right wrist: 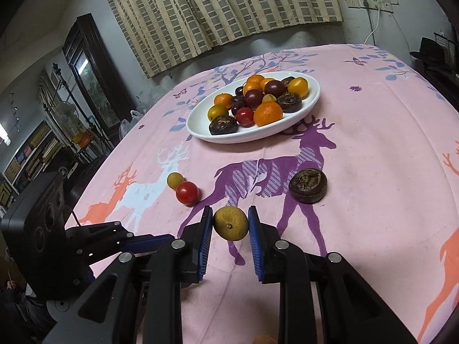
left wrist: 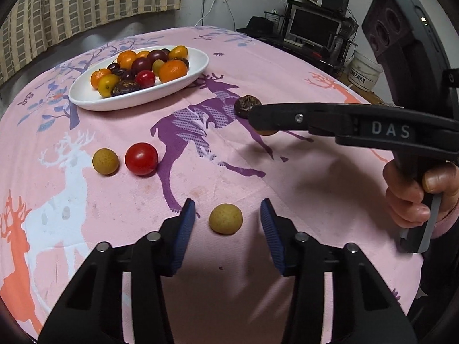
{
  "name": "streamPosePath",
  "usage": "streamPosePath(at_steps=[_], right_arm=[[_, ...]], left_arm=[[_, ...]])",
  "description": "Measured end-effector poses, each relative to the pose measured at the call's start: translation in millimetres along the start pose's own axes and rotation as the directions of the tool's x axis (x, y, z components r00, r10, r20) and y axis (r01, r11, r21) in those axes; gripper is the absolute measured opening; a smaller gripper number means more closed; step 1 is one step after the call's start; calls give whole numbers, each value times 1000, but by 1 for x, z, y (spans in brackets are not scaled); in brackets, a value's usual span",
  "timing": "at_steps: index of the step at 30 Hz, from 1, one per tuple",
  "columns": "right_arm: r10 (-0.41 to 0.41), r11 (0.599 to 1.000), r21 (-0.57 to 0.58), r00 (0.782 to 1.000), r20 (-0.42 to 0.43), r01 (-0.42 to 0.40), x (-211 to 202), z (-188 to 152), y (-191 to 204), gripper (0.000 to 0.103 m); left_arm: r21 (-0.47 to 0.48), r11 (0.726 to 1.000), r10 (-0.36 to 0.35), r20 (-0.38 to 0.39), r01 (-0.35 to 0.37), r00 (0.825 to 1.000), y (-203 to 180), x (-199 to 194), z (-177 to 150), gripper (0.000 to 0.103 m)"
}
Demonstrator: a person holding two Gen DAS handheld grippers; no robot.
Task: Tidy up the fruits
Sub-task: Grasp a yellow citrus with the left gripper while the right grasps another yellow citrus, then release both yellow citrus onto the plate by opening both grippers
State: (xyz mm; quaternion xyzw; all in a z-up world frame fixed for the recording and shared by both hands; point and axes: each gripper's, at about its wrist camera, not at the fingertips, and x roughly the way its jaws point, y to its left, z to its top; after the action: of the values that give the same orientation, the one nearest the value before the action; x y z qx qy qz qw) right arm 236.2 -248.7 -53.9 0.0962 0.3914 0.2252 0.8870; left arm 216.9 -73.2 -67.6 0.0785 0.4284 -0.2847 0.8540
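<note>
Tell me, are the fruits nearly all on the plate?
Mostly. The white plate already holds a heap of fruit. The right gripper is shut on a tan fruit, lifted off the cloth. The left gripper stands open around another tan fruit. Still loose on the cloth: a tomato, a third tan fruit and a dark brown fruit.

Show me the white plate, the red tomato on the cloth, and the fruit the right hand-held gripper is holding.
white plate [right wrist: 314,97], right wrist view, on its bare far rim.
red tomato [left wrist: 141,158], left wrist view, middle of its skin.
yellow-green fruit [right wrist: 230,223], right wrist view, its front face between the pads.
</note>
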Motion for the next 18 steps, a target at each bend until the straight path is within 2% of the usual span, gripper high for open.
streamPosePath(at_steps=[6, 9, 18], right_arm=[[-7, 1000, -2, 1000, 0, 7, 0, 0, 0, 25], [-12, 1000, 0, 1000, -4, 12, 1, 1, -1, 25], [-13, 1000, 1, 1000, -7, 13, 1, 0, -1, 25]], left_arm=[[16, 1000, 4, -11, -4, 1000, -3, 2, 2, 35], [27, 1000, 6, -35, -5, 999, -5, 6, 1, 24], [-15, 1000, -5, -27, 4, 1000, 3, -1, 3, 24]])
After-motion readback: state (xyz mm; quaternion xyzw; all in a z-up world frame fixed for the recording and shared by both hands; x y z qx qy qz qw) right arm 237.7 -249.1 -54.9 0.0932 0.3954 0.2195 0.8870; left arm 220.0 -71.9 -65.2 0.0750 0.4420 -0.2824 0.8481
